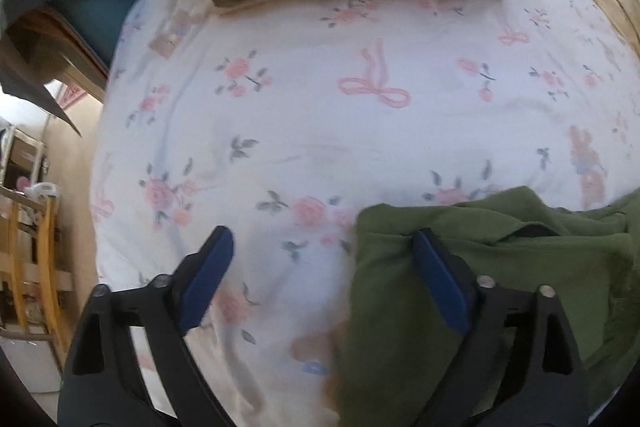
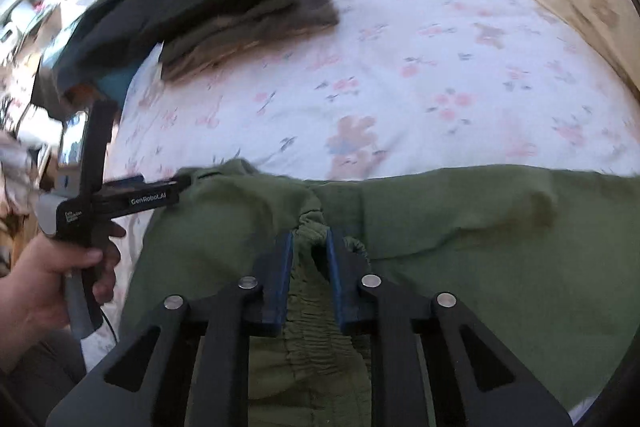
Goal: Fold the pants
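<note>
Left gripper [image 1: 324,239] pitched steeply down with jaws spread wide, right gripper [image 2: 310,241] angled down, jaws nearly closed.

Soft daylight fills both views, brightest at the left edges, where the room beyond the bed washes out to near white. The floral sheet [image 1: 360,131] looks pale and low in contrast, with faint shadows only. Fisheye curvature bows the bed, and dark vignette rings the corners. Motion blur smears the folded dark clothes [image 2: 224,3] and print.
</note>
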Tool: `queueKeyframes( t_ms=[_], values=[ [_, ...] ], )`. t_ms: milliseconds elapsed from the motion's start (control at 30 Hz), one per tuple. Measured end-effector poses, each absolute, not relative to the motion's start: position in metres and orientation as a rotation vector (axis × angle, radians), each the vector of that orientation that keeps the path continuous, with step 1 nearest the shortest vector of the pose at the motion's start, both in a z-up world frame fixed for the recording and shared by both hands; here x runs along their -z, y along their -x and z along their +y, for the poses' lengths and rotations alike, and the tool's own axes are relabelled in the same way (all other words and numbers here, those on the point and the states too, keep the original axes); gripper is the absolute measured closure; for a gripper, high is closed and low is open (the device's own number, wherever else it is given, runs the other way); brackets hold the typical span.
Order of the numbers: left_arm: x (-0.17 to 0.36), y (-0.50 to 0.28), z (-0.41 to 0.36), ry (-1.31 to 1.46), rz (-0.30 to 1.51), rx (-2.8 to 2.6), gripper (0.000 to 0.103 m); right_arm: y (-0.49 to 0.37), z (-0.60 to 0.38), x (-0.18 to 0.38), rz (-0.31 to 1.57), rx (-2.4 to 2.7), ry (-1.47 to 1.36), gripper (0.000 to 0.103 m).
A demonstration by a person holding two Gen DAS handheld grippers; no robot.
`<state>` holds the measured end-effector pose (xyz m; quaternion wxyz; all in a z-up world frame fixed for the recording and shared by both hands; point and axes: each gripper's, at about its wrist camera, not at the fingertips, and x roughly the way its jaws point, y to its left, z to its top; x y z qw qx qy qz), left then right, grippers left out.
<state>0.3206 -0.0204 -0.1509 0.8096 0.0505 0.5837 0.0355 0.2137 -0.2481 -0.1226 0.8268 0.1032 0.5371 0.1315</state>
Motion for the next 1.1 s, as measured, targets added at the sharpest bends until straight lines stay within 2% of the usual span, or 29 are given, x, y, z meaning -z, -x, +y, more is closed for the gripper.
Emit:
queueKeyframes(
  t_ms=[200, 300, 433, 533, 667, 800, 833, 900, 933, 967, 1000, 1033, 1067, 1100],
  values=[
    [0.149, -0.321, -0.013, -0.059, 1.250, -0.062, 0.011, -0.229, -0.246, 0.168, 1.184, -0.105, -0.012, 0.085],
    [0.135, -0.317, 0.002, 0.041, 1.265, -0.058, 0.013, -0.224, -0.253, 0.149, 1.165, -0.113, -0.061, 0.085],
    [0.097, -0.292, 0.014, 0.072, 1.234, -0.057, 0.015, -0.200, -0.272, 0.107, 1.103, -0.065, -0.092, 0.078],
    [0.076, -0.262, 0.007, 0.118, 1.233, 0.066, 0.014, -0.182, -0.275, 0.084, 1.077, -0.143, -0.149, 0.078],
    [0.100, -0.213, -0.017, 0.082, 1.368, 0.168, 0.015, -0.156, -0.242, 0.111, 1.254, -0.352, -0.272, 0.079],
    [0.147, -0.193, -0.025, 0.018, 1.504, 0.145, 0.014, -0.133, -0.210, 0.163, 1.454, -0.341, -0.197, 0.079],
    [0.156, -0.193, -0.027, -0.020, 1.521, 0.144, 0.014, -0.131, -0.204, 0.176, 1.492, -0.327, -0.163, 0.084],
    [0.166, -0.196, -0.025, -0.050, 1.521, 0.135, 0.013, -0.127, -0.194, 0.192, 1.533, -0.289, -0.056, 0.085],
    [0.166, -0.199, -0.021, -0.020, 1.526, 0.139, 0.013, -0.127, -0.195, 0.189, 1.529, -0.286, -0.069, 0.083],
    [0.162, -0.201, -0.017, 0.012, 1.527, 0.136, 0.013, -0.126, -0.199, 0.179, 1.510, -0.291, -0.107, 0.077],
    [0.153, -0.202, -0.011, 0.054, 1.506, 0.128, 0.014, -0.123, -0.204, 0.169, 1.480, -0.299, -0.150, 0.077],
    [0.146, -0.203, -0.007, 0.076, 1.485, 0.130, 0.014, -0.118, -0.213, 0.155, 1.443, -0.293, -0.216, 0.065],
    [0.137, -0.205, -0.003, 0.088, 1.457, 0.135, 0.014, -0.113, -0.219, 0.148, 1.424, -0.283, -0.268, 0.048],
    [0.131, -0.207, -0.001, 0.087, 1.438, 0.139, 0.014, -0.104, -0.227, 0.143, 1.409, -0.263, -0.350, 0.045]
  ],
)
